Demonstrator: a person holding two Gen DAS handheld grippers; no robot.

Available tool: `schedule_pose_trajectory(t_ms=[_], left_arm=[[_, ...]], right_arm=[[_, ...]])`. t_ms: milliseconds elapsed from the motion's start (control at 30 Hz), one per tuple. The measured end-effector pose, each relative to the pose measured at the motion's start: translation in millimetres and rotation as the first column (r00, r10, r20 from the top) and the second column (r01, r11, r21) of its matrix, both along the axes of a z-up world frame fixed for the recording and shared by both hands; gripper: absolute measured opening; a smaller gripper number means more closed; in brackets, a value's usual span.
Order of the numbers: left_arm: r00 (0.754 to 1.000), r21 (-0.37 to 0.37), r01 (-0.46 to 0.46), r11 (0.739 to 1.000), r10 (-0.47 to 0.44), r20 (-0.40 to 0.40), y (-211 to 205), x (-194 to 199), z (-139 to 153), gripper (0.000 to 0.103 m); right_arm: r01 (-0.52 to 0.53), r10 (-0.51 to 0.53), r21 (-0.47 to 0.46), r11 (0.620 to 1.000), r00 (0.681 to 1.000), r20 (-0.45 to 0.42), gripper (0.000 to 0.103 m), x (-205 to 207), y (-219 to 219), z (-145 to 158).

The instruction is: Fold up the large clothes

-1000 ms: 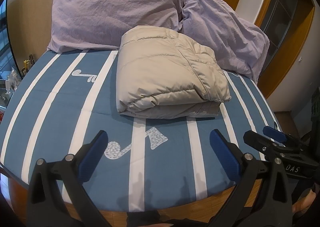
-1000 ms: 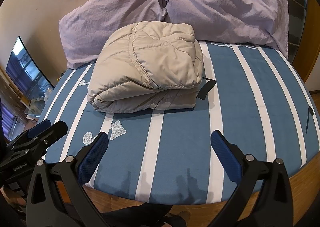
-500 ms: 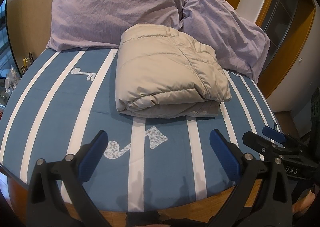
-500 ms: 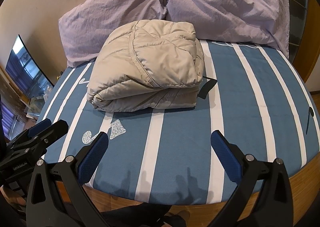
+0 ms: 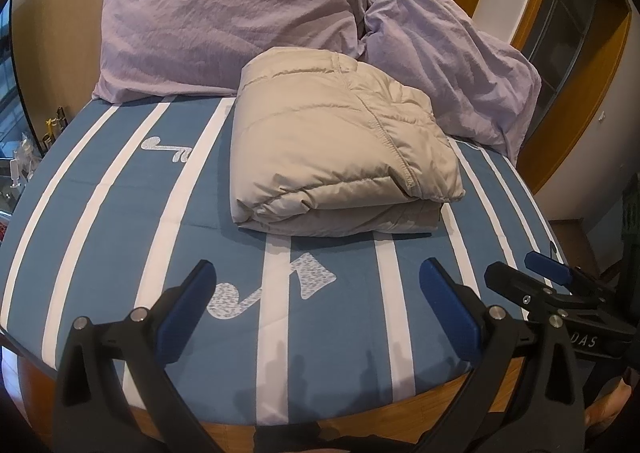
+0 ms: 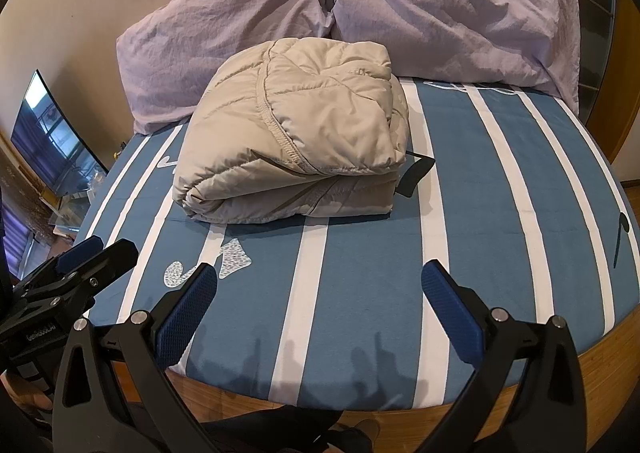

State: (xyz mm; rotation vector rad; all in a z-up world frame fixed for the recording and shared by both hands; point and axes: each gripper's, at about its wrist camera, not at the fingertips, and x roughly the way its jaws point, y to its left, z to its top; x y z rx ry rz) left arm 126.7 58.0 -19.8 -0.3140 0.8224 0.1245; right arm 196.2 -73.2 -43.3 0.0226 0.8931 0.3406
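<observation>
Bedding first: blue sheet with white stripes and pale music-note prints (image 5: 120, 237) covers the wooden-edged bed, smooth and taut, and serves as the landmark for everything else. At the head of the sheet lean 2 crinkled lilac fabric pillows (image 5: 224, 25), soft and creased, meeting in the middle.

Just in front of the pillows, on the middle of the sheet, lies the beige quilted puffer jacket (image 5: 340, 145), folded into a squarish, puffy bundle with stacked layers showing along its near edge. Its shell looks slick and slightly shiny, with stitched seams. A small black strap (image 6: 416, 173) pokes out from the bundle's right side.

Compared with 1 second ago, almost nothing has changed: the bundle keeps its shape and spot, and both views have only drifted a little. That suggests the fold is finished and the tools are backing off.

Near the foot of the sheet, well apart from the jacket, hover the left gripper (image 5: 316, 289) and the right gripper (image 6: 320, 285), each with its blue ribbed pads spread wide and holding nothing.
</observation>
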Motion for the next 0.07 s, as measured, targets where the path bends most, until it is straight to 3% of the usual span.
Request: schedule_pose_trajectory(t_ms=[67], left_arm=[[1.000, 0.000, 0.001, 1.000, -0.001, 0.000, 0.2, 0.0, 0.0, 0.101]], right_arm=[[0.000, 0.000, 0.000, 1.000, 1.000, 0.000, 0.102, 0.2, -0.1, 0.1]])
